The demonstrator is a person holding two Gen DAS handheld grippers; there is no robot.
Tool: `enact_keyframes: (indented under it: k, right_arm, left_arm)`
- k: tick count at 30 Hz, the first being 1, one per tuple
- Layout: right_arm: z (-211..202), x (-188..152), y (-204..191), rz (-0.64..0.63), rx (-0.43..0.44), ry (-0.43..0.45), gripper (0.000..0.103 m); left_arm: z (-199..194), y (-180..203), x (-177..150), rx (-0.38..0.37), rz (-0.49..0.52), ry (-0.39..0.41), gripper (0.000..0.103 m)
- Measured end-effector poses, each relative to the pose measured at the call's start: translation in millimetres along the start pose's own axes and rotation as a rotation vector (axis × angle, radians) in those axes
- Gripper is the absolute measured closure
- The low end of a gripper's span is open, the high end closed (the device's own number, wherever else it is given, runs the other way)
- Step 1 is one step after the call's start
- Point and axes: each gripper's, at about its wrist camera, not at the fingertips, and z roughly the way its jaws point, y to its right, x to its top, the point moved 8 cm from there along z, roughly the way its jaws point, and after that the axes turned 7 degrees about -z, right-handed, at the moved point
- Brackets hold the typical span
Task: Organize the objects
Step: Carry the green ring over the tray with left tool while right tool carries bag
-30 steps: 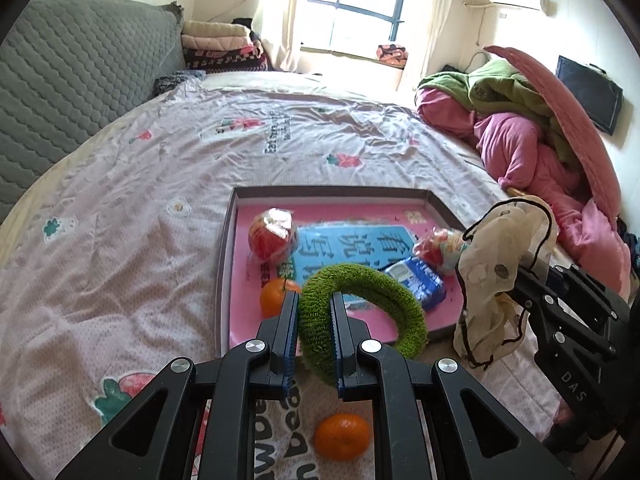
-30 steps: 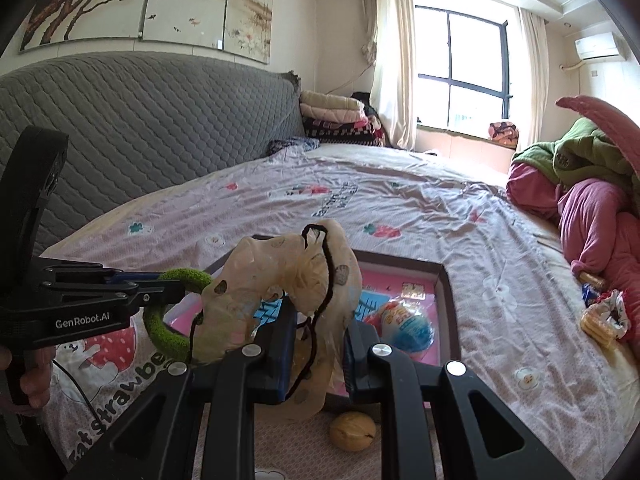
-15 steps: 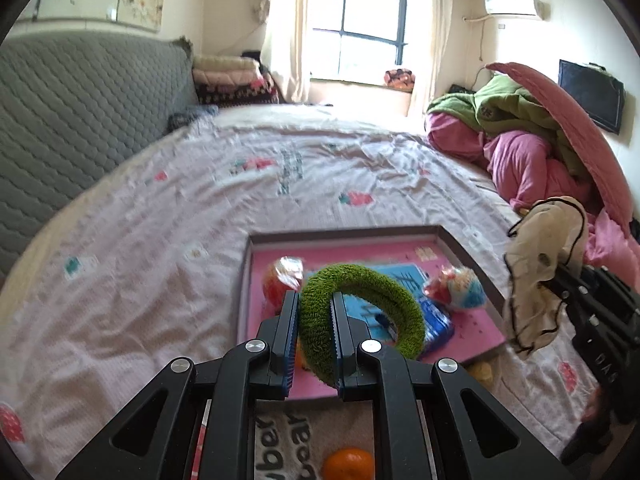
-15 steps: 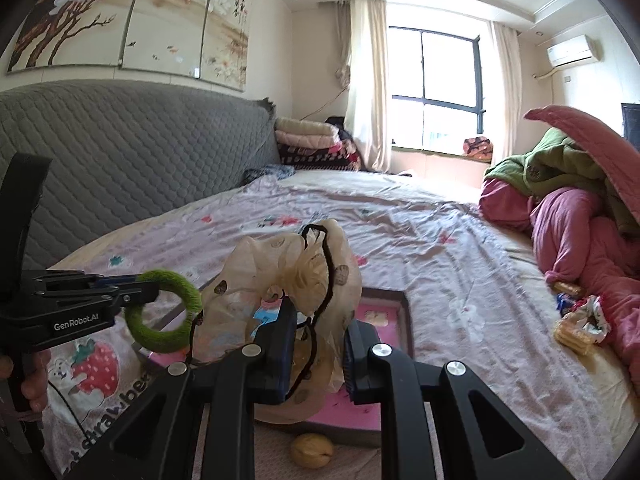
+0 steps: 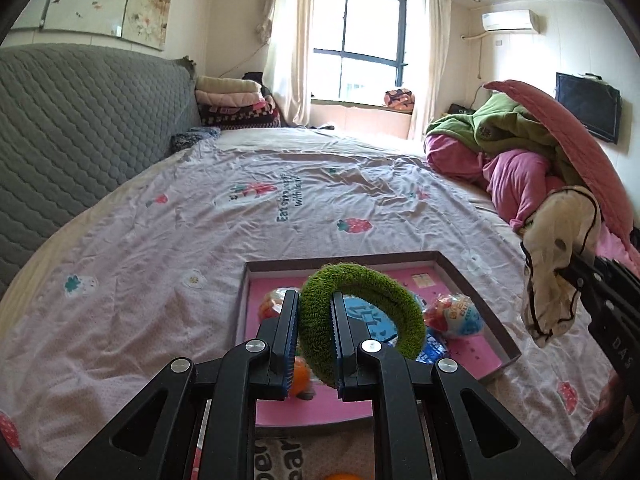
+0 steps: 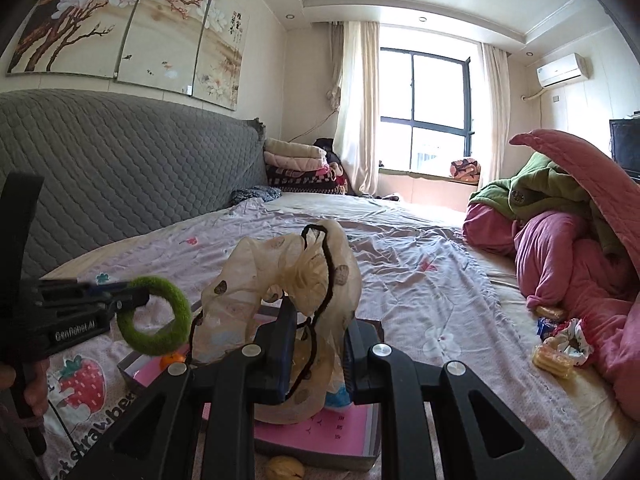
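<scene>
- The green fuzzy ring (image 5: pixel 360 316) is clamped between the jaws of the left gripper (image 5: pixel 314 344), standing on edge in the air above the near part of the tray (image 5: pixel 476 296).
- In the right wrist view the same ring (image 6: pixel 156 316) hangs off the tip of the left gripper (image 6: pixel 124 300) at the left, clear of the bed.
- The right gripper (image 6: pixel 320 356) has its jaws closed on a sheer cream scrunchie (image 6: pixel 292 280) with dark spots and a black cord edge; the fabric bunches up above the jaws and droops below them.
- From the left wrist view that scrunchie (image 5: pixel 556 264) is at the right, held up beside the tray's right side by the right gripper (image 5: pixel 576 276).
- The tray is dark-rimmed with a pink floor and lies on the bed (image 5: pixel 200 240); in it are wrapped round snacks (image 5: pixel 454 314), a blue packet (image 5: pixel 434 350) and an orange (image 5: pixel 300 378).
- A second orange (image 5: pixel 340 476) and a walnut (image 6: pixel 284 470) lie on the bed just in front of the tray.
- A small pile of wrapped snacks (image 6: pixel 560 344) sits well apart at the right, near the heaped pink and green bedding (image 6: pixel 560 240).
</scene>
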Motion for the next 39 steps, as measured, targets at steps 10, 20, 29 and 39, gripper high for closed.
enact_keyframes:
  k: [10, 20, 29, 39]
  right_arm:
    - [4.4, 17.0, 12.7, 0.008, -0.017, 0.035, 0.082]
    - [22.7, 24.0, 20.7, -0.008, -0.054, 0.024, 0.082]
    - [26.1, 24.7, 28.0, -0.002, -0.06, 0.026, 0.082]
    - [38.6, 12.8, 27.8, -0.03, -0.065, -0.007, 0.082]
  left_arm:
    - [4.1, 14.3, 2.7, -0.014, 0.033, 0.036, 0.088]
    - [14.7, 15.4, 8.0, -0.019, 0.032, 0.049, 0.088]
    - [19.4, 18.1, 10.6, -0.015, 0.044, 0.069, 0.088]
    - [29.6, 16.5, 6.4, -0.003, 0.058, 0.054, 0.088]
